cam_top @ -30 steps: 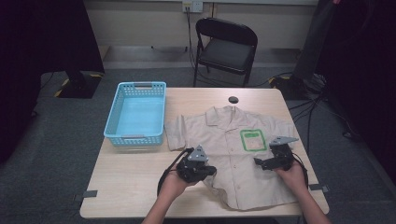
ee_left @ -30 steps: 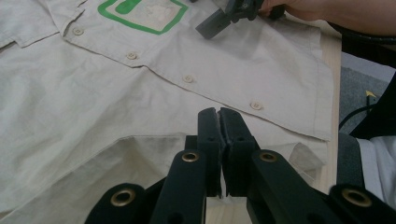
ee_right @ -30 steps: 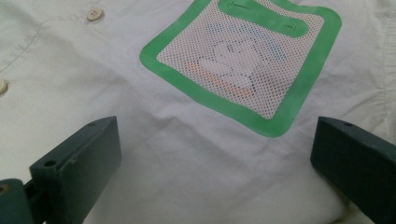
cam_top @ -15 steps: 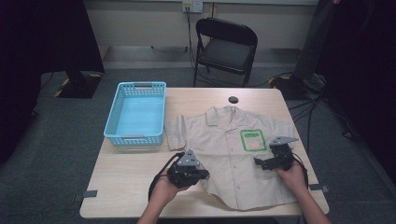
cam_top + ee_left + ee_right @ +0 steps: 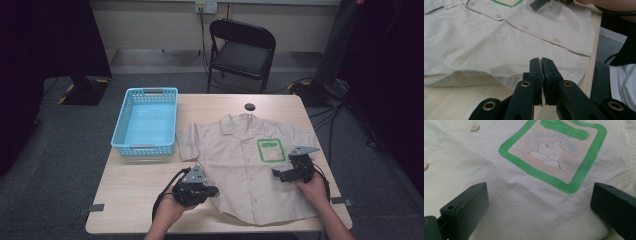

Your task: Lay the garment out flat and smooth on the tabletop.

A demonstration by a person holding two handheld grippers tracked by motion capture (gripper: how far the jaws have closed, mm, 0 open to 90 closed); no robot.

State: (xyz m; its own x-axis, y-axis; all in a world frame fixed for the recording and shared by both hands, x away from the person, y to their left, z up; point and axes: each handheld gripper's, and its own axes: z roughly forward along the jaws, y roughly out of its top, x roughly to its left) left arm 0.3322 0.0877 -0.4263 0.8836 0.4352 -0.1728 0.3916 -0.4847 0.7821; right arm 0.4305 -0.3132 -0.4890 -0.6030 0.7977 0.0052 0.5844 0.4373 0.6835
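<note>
Wooden worktop [image 5: 135, 185] carries a beige shirt [image 5: 240, 170] spread flat, collar pointing away from me, long axis running toward me. My left tongs [image 5: 541, 65] sit pressed together at its near hem, probably pinching cloth; my right tongs [image 5: 536, 202] gape apart over the green pocket [image 5: 554, 152].

We note the shirt [image 5: 245, 165]: matt beige woven cloth, lightly creased, with pale plastic-looking buttons [image 5: 524, 26]. Its chest pocket [image 5: 554, 150] is white mesh with a smooth green border. Left gripper [image 5: 541, 72]: matt black, brass-coloured rivets. Table [image 5: 130, 200]: pale wood-grain, smooth. Basket [image 5: 146, 122]: light-blue perforated plastic.
</note>
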